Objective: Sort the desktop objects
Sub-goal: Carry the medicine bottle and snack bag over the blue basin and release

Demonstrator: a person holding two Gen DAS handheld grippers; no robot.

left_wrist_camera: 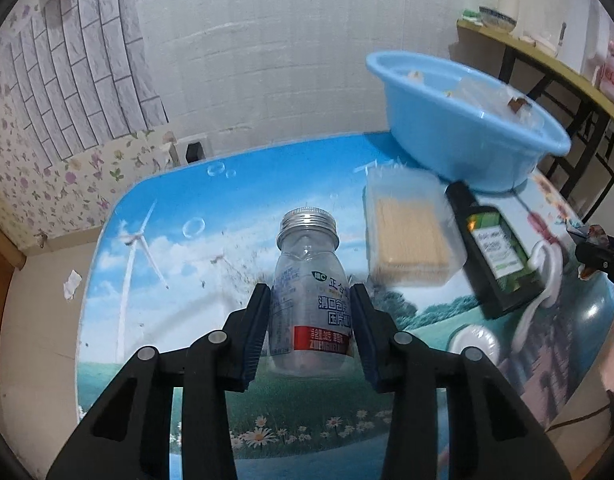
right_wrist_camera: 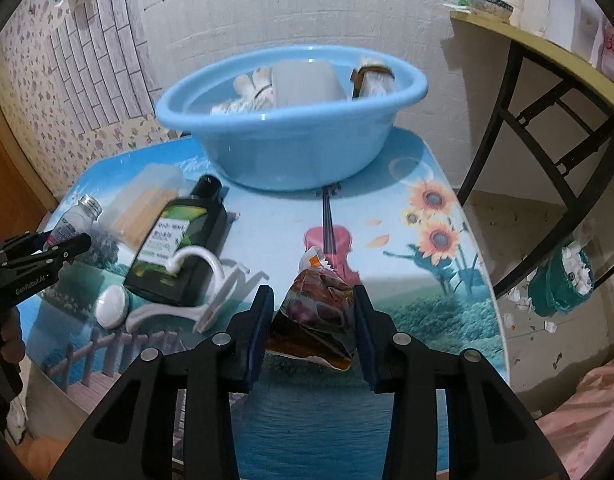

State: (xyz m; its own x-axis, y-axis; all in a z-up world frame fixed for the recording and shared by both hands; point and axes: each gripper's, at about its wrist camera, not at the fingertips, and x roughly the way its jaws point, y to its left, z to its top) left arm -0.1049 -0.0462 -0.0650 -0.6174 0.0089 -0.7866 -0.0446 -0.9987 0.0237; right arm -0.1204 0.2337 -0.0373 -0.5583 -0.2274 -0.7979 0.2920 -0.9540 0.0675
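The clear bottle [left_wrist_camera: 309,296] with a silver screw cap stands between the fingers of the left gripper [left_wrist_camera: 311,320], which press its sides and hold it. It sits low over the counter [left_wrist_camera: 179,264], left of the other things. The snack packet [right_wrist_camera: 319,312], crumpled and orange-brown, is pinched between the fingers of the right gripper [right_wrist_camera: 314,320], near the counter's front and over a printed violin. Just right of the bottle lies a clear box [left_wrist_camera: 409,232] of pale sticks, and beside that a dark green bottle [left_wrist_camera: 493,252] on its side, its base resting on a white hanger [right_wrist_camera: 195,300]. A small white round case [right_wrist_camera: 111,306] lies next to the hanger's end. Behind them all, at the counter's far edge, stands a blue basin [right_wrist_camera: 291,128] holding a translucent tub [right_wrist_camera: 305,82] and some soft toys [right_wrist_camera: 253,88].
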